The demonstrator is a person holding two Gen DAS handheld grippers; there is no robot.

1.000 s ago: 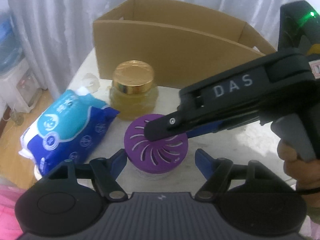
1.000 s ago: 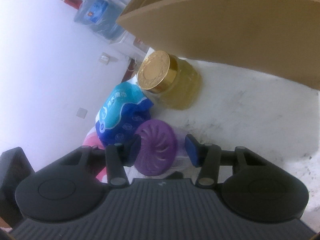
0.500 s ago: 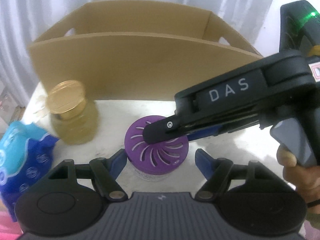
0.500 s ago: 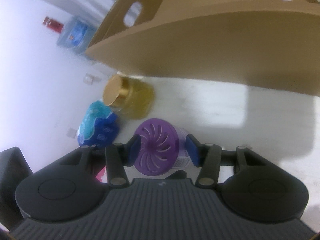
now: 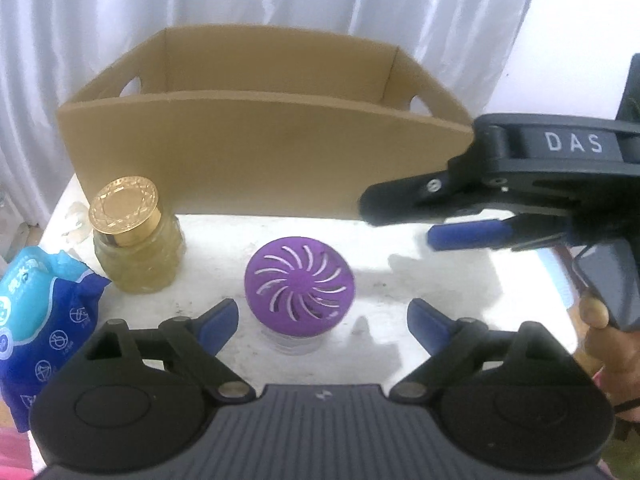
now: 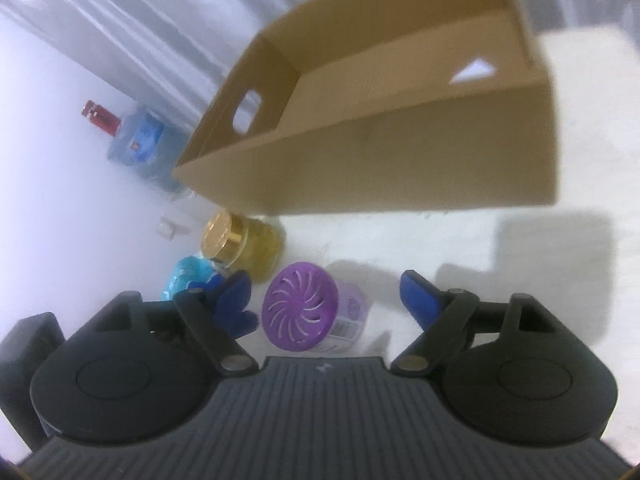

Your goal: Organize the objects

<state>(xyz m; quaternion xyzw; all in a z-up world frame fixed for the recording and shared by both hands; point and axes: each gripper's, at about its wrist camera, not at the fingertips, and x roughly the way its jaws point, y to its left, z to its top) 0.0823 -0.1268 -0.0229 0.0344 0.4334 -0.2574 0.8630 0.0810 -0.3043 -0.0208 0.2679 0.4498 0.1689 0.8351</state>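
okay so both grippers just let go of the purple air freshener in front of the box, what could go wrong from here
The purple air freshener stands free on the table, outside the cardboard box. Both the left gripper and the right gripper are opening with nothing pressed between their pads.
1. A regrasp on the rounded cap might slip.
2. The gold-lidded jar stands close beside it; a wide approach could knock it.
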